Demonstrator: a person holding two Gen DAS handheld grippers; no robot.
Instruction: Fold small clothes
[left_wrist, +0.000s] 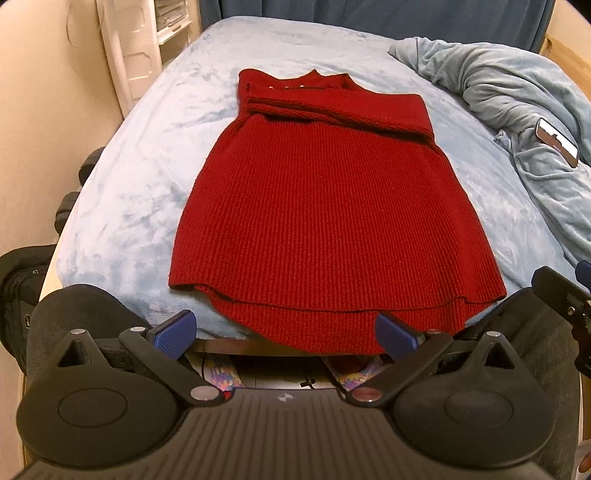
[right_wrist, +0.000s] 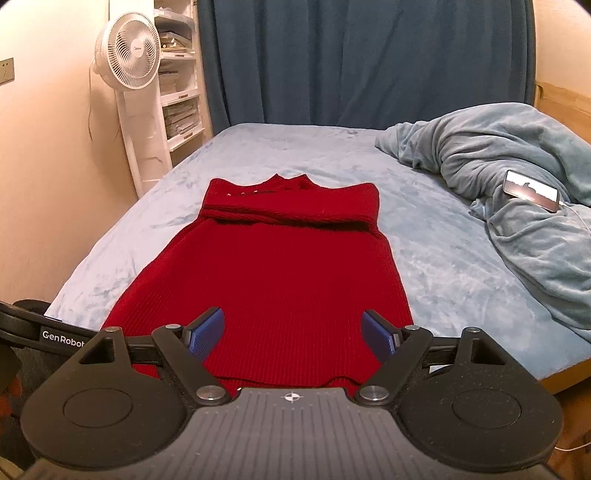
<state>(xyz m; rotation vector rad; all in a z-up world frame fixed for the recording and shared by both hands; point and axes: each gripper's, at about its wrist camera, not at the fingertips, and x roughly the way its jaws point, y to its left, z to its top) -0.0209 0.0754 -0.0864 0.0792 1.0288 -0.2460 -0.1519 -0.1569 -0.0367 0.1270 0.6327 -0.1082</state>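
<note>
Both claws — left claw and right claw — gape wide, pinching nothing; right claw's body hides the red knit dress's hem on the bed.

Left gripper tilted downward, fingers spread wide, right gripper likewise

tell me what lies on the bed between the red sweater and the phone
Only bare blue sheet, then the crumpled blanket that the phone rests on. Nothing else lies beside the red sweater; the right wrist view shows it best.
</note>
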